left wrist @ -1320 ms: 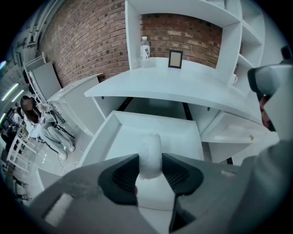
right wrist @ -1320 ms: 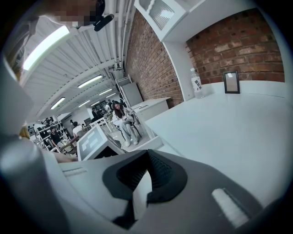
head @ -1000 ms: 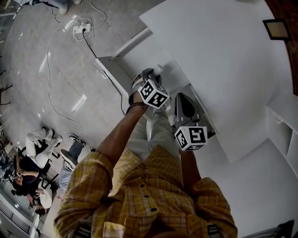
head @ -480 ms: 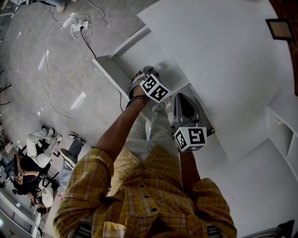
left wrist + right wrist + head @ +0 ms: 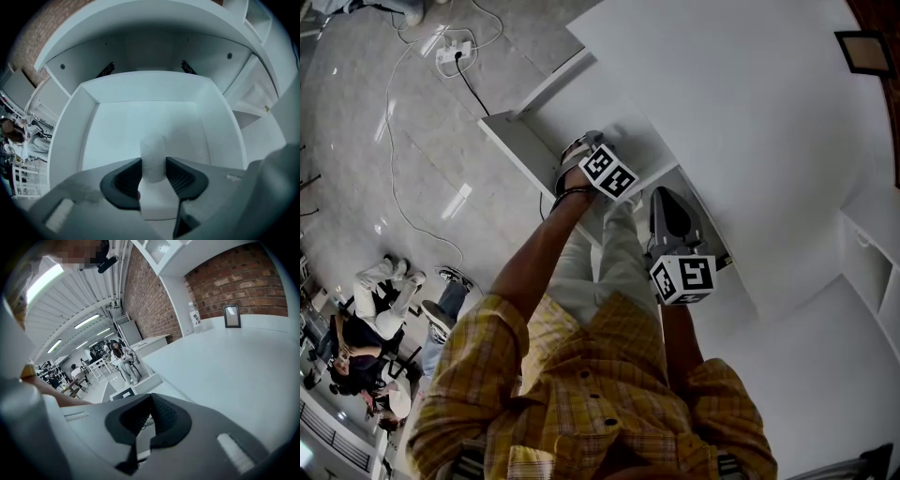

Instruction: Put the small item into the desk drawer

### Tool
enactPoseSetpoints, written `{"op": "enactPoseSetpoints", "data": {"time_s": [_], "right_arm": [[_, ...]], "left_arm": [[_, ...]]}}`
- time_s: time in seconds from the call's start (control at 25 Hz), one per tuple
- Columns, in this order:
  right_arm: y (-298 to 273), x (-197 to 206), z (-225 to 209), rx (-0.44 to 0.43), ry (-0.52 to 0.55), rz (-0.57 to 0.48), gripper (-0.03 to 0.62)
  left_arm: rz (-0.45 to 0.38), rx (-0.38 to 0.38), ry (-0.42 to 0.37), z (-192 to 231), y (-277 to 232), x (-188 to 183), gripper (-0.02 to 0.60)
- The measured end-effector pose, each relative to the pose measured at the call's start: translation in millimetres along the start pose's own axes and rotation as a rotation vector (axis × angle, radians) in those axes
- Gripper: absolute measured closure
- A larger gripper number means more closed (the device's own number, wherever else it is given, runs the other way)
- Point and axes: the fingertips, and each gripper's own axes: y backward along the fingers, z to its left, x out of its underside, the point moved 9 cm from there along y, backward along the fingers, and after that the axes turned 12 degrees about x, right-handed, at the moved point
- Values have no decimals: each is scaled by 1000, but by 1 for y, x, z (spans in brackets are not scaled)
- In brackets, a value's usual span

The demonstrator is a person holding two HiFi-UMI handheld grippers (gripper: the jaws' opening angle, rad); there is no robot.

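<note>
The white desk drawer [image 5: 117, 126] is pulled out, and its bare white inside fills the left gripper view. My left gripper [image 5: 153, 165] hangs over the drawer's near part, shut on a small pale white item [image 5: 153, 152] that sticks out upright between the dark pads. In the head view the left gripper [image 5: 596, 142] reaches into the open drawer [image 5: 567, 103] under the desk top. My right gripper [image 5: 667, 202] hovers beside it near the desk edge; in its own view the right gripper [image 5: 149, 417] is shut with nothing in it.
The white desk top [image 5: 741, 103] carries a small picture frame [image 5: 232, 316] and a bottle [image 5: 194, 317] against a brick wall. A power strip with cables [image 5: 455, 52] lies on the floor. Seated people [image 5: 375, 291] are at the left.
My left gripper has moved up and forward, farther over the open drawer, still holding the item. The right gripper has stayed where it was.
</note>
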Motion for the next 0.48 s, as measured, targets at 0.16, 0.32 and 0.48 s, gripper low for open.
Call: {"op": "enactPoseSetpoints", "data": {"time_s": [0.16, 0.32, 0.48], "right_arm": [[3, 1, -1, 3, -8, 1, 595], [-7, 5, -1, -1, -9, 0, 595], [-4, 6, -3, 1, -10, -6, 595]], "left_arm": [[11, 0, 1, -2, -3, 2, 410], [15, 2, 4, 5, -12, 4, 395], [3, 2, 1, 0, -8, 3, 390]]}}
